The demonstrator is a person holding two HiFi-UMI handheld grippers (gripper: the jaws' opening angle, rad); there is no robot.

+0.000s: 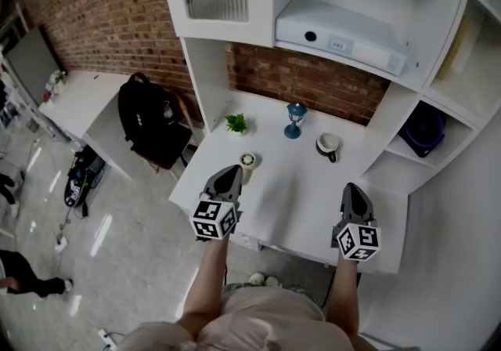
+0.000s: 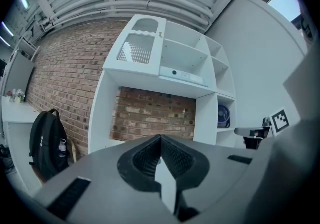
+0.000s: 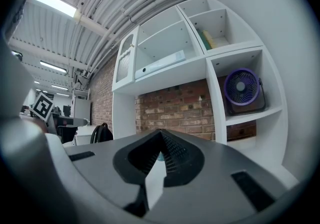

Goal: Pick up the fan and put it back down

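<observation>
Nearest the camera, the person's forearms hold both grippers level over the front of the white worktop (image 1: 297,200). The left gripper (image 1: 228,175) is at the worktop's left front edge and the right gripper (image 1: 355,193) is near its right front, the two well apart. Both jaws are closed tip to tip with nothing between them. Just beyond the left gripper stands a small round cup (image 1: 247,160). Farther back are a mug (image 1: 328,145), a blue lamp (image 1: 295,118) and a small plant (image 1: 236,123), each apart from the others. The fan (image 3: 242,88), purple-rimmed, stands upright and untouched in a shelf compartment to the right of the worktop, well away from both grippers. Behind the worktop is a brick wall (image 1: 313,79), and a white box (image 1: 337,32) lies on the shelf above it. To the left, a black backpack (image 1: 149,118) rests on a chair.
</observation>
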